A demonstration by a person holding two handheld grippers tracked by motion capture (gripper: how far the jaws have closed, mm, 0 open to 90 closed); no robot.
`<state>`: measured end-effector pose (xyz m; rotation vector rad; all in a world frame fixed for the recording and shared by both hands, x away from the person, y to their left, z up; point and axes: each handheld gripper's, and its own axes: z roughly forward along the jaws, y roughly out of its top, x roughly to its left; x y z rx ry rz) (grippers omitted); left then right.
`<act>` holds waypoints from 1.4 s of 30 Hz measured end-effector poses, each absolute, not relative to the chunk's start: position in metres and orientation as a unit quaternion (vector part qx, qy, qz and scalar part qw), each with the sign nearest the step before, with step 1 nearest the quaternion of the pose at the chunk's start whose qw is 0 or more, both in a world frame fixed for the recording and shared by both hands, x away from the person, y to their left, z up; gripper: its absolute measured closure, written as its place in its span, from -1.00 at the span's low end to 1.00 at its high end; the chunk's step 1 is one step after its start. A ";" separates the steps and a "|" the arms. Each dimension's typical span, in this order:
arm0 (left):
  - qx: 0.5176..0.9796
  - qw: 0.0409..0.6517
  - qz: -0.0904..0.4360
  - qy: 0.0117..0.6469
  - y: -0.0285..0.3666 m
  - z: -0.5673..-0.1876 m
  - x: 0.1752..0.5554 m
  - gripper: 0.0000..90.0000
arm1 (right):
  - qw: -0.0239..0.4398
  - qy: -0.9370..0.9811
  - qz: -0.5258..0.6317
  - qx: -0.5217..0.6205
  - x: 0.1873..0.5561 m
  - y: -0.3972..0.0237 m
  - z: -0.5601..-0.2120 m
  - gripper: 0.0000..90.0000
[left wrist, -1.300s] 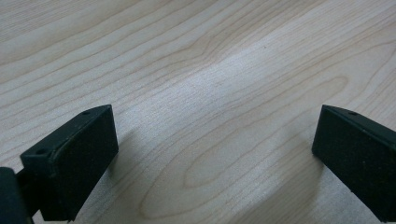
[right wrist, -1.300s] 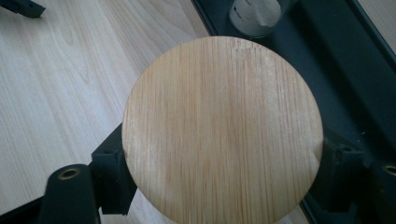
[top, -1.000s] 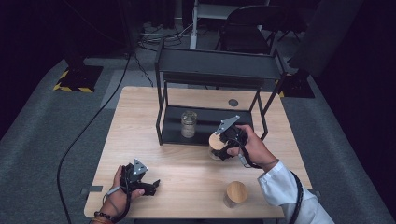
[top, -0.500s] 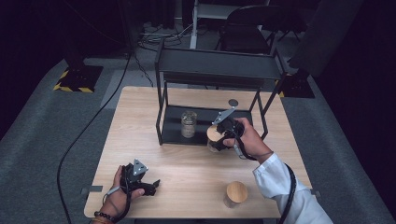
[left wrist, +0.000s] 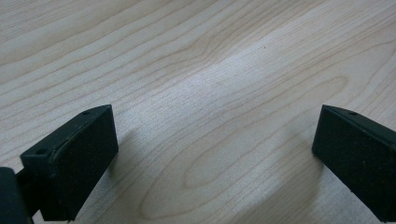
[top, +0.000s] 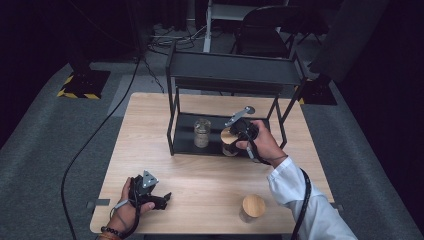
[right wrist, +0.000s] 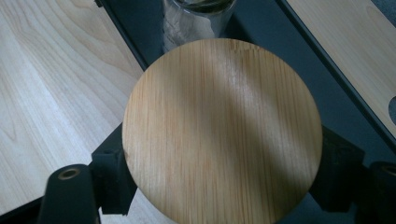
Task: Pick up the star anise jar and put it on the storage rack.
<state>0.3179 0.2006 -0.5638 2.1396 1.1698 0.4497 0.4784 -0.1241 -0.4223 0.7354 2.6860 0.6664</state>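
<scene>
My right gripper (top: 238, 135) is shut on a jar with a round bamboo lid (top: 229, 139), held at the front edge of the black rack's lower shelf (top: 186, 142). In the right gripper view the lid (right wrist: 222, 130) sits between my two black fingers (right wrist: 109, 177), and the jar's body is hidden under it. An uncapped glass jar (top: 201, 132) stands on that shelf just left of the held jar, and it appears again as the glass jar (right wrist: 196, 16) just past the lid. My left gripper (top: 162, 200) rests open on the table's near left, its pads (left wrist: 74, 158) wide apart over bare wood.
A second bamboo-lidded jar (top: 253, 207) stands near the table's (top: 150, 150) front edge, right of centre. The rack's top shelf (top: 235, 70) overhangs the lower one on thin black posts (top: 171, 120). A cable (top: 90, 145) trails off the table's left side.
My right hand has carried the lidded jar away from the table's middle and up to the rack's lower shelf. The left gripper has stayed put.
</scene>
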 end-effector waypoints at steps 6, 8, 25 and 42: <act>0.816 0.325 0.172 0.446 0.201 -0.564 0.318 -1.00 | 0.139 0.927 0.227 0.264 0.486 -0.121 -0.426 -0.46; 0.816 0.325 0.172 0.445 0.201 -0.564 0.318 -1.00 | 0.139 0.926 0.229 0.268 0.489 -0.122 -0.428 -0.46; 0.817 0.325 0.171 0.445 0.201 -0.564 0.318 -1.00 | 0.143 0.911 0.224 0.315 0.518 -0.126 -0.447 -0.46; 0.817 0.325 0.171 0.445 0.201 -0.564 0.318 -1.00 | 0.124 0.906 0.218 0.341 0.532 -0.126 -0.468 -0.46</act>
